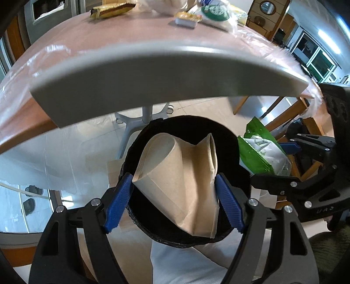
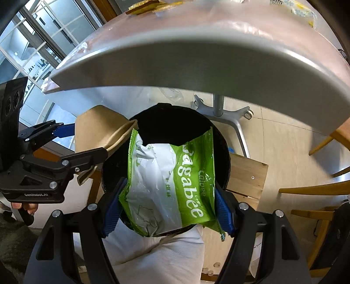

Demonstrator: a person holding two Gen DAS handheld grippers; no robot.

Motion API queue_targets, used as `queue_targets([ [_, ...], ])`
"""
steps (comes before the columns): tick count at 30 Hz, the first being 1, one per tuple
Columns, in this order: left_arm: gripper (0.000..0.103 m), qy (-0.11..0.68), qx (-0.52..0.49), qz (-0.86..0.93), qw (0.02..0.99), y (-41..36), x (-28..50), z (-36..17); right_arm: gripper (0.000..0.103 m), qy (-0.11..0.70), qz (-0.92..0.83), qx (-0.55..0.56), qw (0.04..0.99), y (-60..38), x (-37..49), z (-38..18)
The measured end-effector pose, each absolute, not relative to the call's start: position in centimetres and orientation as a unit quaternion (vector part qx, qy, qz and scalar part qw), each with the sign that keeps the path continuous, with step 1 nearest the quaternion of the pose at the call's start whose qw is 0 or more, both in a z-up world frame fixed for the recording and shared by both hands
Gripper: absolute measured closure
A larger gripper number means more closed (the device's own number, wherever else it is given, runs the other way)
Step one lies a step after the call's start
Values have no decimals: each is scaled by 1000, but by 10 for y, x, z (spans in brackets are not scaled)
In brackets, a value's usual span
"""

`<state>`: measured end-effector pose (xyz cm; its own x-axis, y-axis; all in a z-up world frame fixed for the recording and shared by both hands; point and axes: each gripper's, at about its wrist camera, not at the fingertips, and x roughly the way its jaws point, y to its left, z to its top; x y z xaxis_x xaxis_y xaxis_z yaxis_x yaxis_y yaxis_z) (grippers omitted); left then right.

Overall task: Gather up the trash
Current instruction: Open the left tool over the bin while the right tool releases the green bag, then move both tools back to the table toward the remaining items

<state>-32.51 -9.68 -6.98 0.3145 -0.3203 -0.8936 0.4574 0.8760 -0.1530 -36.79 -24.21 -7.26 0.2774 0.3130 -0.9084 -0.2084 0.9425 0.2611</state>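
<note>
My left gripper (image 1: pixel 174 190) is shut on a crumpled brown paper bag (image 1: pixel 179 181) and holds it over the open black trash bin (image 1: pixel 135 142). My right gripper (image 2: pixel 168 201) is shut on a green and white Jagabee snack bag (image 2: pixel 170 181) and holds it over the same bin (image 2: pixel 166 118). The right gripper with the green bag (image 1: pixel 260 153) shows at the right of the left wrist view. The left gripper with the paper bag (image 2: pixel 98 126) shows at the left of the right wrist view. Both bags hang just below the table edge.
The table (image 1: pixel 135 72) with its grey edge and plastic cover spans above. On it lie a yellow wrapper (image 1: pixel 111 9), a small white tray (image 1: pixel 186 20) and a white bag (image 1: pixel 216 13). Wooden chairs (image 2: pixel 317 190) stand right. The table's metal base (image 2: pixel 221 113) is behind the bin.
</note>
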Motion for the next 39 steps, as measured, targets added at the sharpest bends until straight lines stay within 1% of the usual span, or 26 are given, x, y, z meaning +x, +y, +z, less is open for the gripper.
queue_targets([
  [8,26,545,86,-231,801,-104,-322,-87,32,586,146,26,797,-237,-363,-85],
  [21,25,543,110,-228,800,-112,-322,-93,32,587,123,18,800,-237,-360,-89],
  [22,23,543,107,-234,799,-113,-322,-93,30,587,124,20,800,-238,-360,-88],
  [24,21,545,105,-237,798,-117,-322,-91,24,586,123,23,800,-239,-360,-89],
  [25,20,548,109,-236,795,-118,-321,-92,19,587,122,23,800,-240,-360,-89],
  [31,14,555,115,-237,789,-119,-320,-94,18,583,125,25,802,-240,-362,-84],
  [39,13,554,114,-240,789,-118,-320,-92,18,576,121,34,808,-243,-363,-77],
])
